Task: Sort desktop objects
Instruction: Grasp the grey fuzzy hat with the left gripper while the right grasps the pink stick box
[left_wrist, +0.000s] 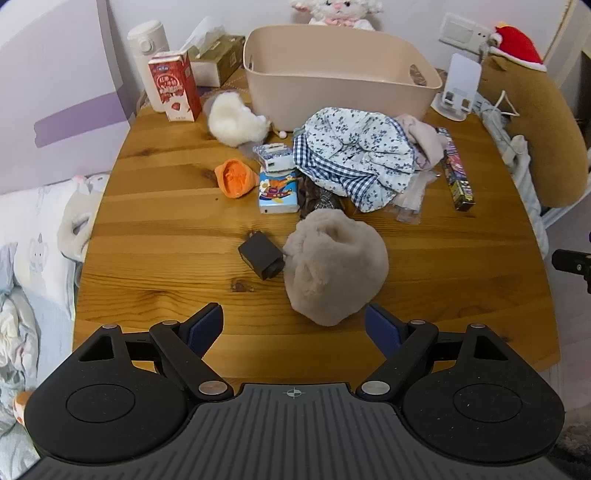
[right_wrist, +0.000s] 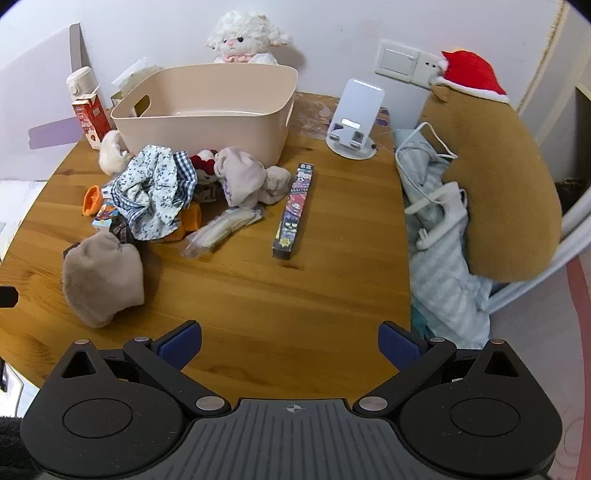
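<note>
A beige plastic bin (left_wrist: 343, 92) (right_wrist: 207, 114) stands empty at the back of the wooden table (left_wrist: 166, 229). In front of it lies a heap: floral cloth (left_wrist: 354, 155) (right_wrist: 155, 188), pink cloth (right_wrist: 243, 177), white fluffy item (left_wrist: 236, 122), orange item (left_wrist: 236, 177), tissue pack (left_wrist: 277, 192), long printed box (left_wrist: 456, 170) (right_wrist: 295, 206), clear packet (right_wrist: 221, 229). A grey fluffy hat (left_wrist: 332, 262) (right_wrist: 99, 277) and a black charger (left_wrist: 262, 254) lie nearest. My left gripper (left_wrist: 293, 325) is open and empty just short of the hat. My right gripper (right_wrist: 290, 343) is open and empty over bare wood.
A red milk carton (left_wrist: 173, 88), white bottle (left_wrist: 147, 40), tissue box (left_wrist: 218, 59) and phone stand (right_wrist: 354, 122) stand at the back. A brown plush with a red hat (right_wrist: 498, 184) and cables lie off the right edge. Bedding (left_wrist: 29, 258) lies left.
</note>
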